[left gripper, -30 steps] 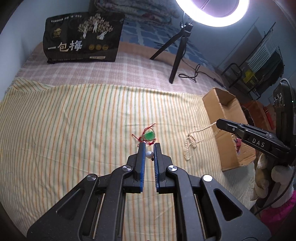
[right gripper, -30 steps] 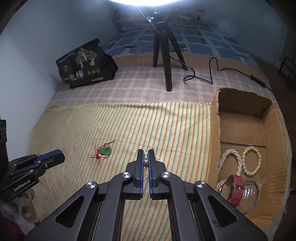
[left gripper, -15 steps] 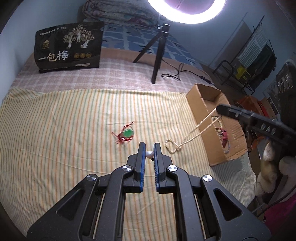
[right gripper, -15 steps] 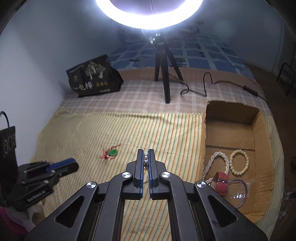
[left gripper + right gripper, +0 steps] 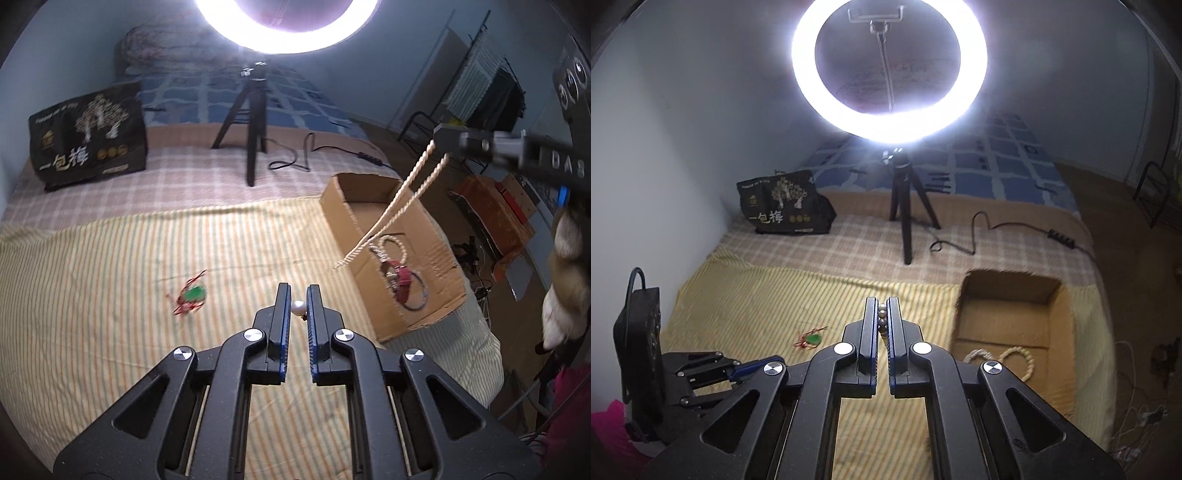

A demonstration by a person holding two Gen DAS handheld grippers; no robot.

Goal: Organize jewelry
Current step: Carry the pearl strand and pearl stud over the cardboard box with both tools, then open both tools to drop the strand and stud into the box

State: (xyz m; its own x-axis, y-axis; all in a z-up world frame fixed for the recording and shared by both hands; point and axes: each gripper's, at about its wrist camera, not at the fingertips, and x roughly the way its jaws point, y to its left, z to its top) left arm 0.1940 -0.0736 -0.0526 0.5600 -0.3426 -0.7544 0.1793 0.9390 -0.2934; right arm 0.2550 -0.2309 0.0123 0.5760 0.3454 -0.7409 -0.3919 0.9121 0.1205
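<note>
I hold the pearl necklace (image 5: pixel 397 205) clamped in the right gripper (image 5: pixel 882 314), a lone pearl (image 5: pixel 298 307) pinched in the left gripper (image 5: pixel 298 295); next, lower into the cardboard box (image 5: pixel 436 295).

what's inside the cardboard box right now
Inside the cardboard box: a cream bead bracelet, a red watch, a thin bluish bangle and pearls. The near wall hides the rest.

ring light (image 5: pixel 889 70), tripod (image 5: pixel 909 206), black bag (image 5: pixel 781 207)

Necklace (image 5: pixel 397 201) blurred; box (image 5: pixel 1056 332) partly hidden (tongs).
</note>
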